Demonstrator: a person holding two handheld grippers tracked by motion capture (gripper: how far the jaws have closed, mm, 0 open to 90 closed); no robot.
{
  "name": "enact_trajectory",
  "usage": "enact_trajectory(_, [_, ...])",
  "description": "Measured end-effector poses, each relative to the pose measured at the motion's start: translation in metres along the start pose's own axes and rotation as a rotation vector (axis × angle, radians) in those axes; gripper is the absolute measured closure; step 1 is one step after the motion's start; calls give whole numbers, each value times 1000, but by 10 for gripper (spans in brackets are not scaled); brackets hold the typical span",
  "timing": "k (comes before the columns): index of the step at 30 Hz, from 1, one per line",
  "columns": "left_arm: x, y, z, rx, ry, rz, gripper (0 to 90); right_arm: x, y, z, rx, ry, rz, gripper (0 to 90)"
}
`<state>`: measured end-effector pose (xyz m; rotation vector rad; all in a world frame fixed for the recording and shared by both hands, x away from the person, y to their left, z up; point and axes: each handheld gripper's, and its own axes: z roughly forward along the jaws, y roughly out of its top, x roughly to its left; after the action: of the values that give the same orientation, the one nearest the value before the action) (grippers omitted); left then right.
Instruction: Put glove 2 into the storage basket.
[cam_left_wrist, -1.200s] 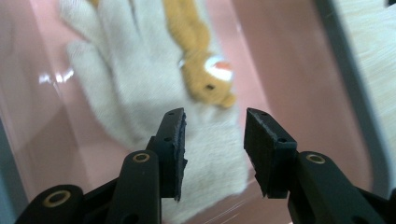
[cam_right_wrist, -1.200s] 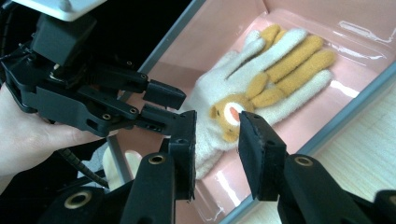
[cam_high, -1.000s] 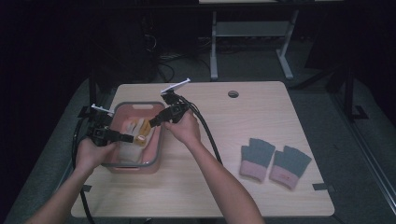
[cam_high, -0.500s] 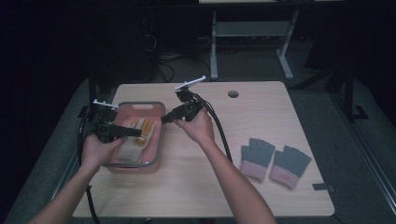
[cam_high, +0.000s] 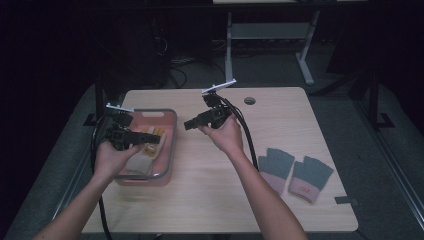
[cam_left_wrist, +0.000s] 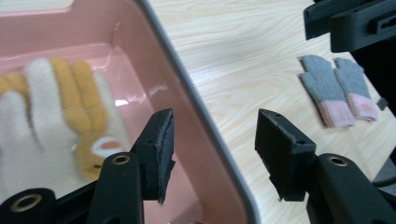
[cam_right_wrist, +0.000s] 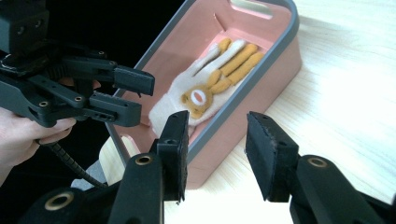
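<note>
Cream-and-orange knitted gloves (cam_right_wrist: 212, 81) lying inside pink bin (cam_high: 167, 150) at table's left. Left gripper (cam_left_wrist: 212, 154) spread empty over bin rim, right gripper (cam_right_wrist: 215, 156) spread empty beside it. Probably between steps; next likely grey gloves (cam_high: 295, 172), well apart at right.

A dim lab or workshop: bare wooden table (cam_high: 210, 200), cables (cam_high: 175, 70) on the floor, metal bench frame (cam_high: 270, 30) behind.

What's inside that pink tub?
In the pink tub lies a cream and orange glove with a bunny face. Whatever lies beneath the glove is covered.
</note>
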<state>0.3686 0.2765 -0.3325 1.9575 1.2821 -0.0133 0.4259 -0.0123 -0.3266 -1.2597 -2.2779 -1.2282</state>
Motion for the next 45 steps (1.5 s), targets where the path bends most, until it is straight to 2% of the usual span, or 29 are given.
enact_trajectory(17, [-31,11,16,-24,-71,39,432,-14,-18,-36,-32,-4,8,557])
enact_trajectory(26, [-39,13,21,-33,-93,49,422,-24,-27,-53,-56,-4,20,542])
enact_trajectory(45, [-59,12,33,-46,-146,87,383,-36,-46,-74,-62,-21,30,523])
